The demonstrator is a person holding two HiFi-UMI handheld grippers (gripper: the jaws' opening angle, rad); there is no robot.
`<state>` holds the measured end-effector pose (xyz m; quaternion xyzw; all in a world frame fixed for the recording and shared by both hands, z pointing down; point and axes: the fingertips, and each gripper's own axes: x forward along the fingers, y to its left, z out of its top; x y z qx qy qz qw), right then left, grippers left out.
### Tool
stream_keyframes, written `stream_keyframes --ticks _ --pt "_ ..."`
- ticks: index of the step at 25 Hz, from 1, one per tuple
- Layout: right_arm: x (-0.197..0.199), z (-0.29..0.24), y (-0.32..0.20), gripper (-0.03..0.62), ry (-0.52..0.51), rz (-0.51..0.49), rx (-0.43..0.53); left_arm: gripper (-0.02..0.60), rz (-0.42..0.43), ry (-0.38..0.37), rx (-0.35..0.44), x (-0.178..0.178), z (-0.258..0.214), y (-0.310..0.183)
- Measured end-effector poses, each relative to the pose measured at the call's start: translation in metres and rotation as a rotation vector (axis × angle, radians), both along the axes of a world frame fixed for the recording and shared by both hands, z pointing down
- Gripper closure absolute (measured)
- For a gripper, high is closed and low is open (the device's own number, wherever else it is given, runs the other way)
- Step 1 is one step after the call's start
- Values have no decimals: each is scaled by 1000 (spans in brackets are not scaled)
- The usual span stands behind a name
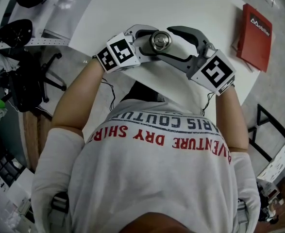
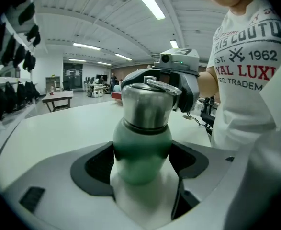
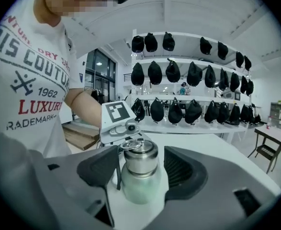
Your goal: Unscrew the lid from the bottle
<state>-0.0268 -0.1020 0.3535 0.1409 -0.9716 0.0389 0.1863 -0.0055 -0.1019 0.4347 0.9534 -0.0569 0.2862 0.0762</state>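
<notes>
A bottle with a pale green body (image 2: 142, 152) and a steel lid (image 2: 147, 104) stands upright on the white table (image 1: 147, 4), near its front edge. In the head view only the lid's top (image 1: 160, 41) shows, between both grippers. My left gripper (image 2: 142, 163) comes in from the left (image 1: 146, 42) and is shut on the green body. From the right, my right gripper (image 1: 175, 43) reaches in at lid height. Its pads flank the lid (image 3: 140, 159) with a gap on each side, so it is open (image 3: 140, 169).
A red box (image 1: 255, 37) lies on the table's far right. A black office chair (image 1: 30, 81) stands on the floor at the left. Shelves of black caps (image 3: 193, 75) line the wall behind the table. The person's torso is close to the table's front edge.
</notes>
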Motion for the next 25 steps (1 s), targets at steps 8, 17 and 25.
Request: stream_keyframes --ticks 8,17,25 --pt "7 3 2 301 -7 148 59 212 -331 23 16 -2 -1 -4" --pt "6 4 5 301 -32 265 80 212 -593 28 29 -5 -1 -4" --pt "2 12 2 326 -30 312 73 212 -688 48 45 -5 0 -5"
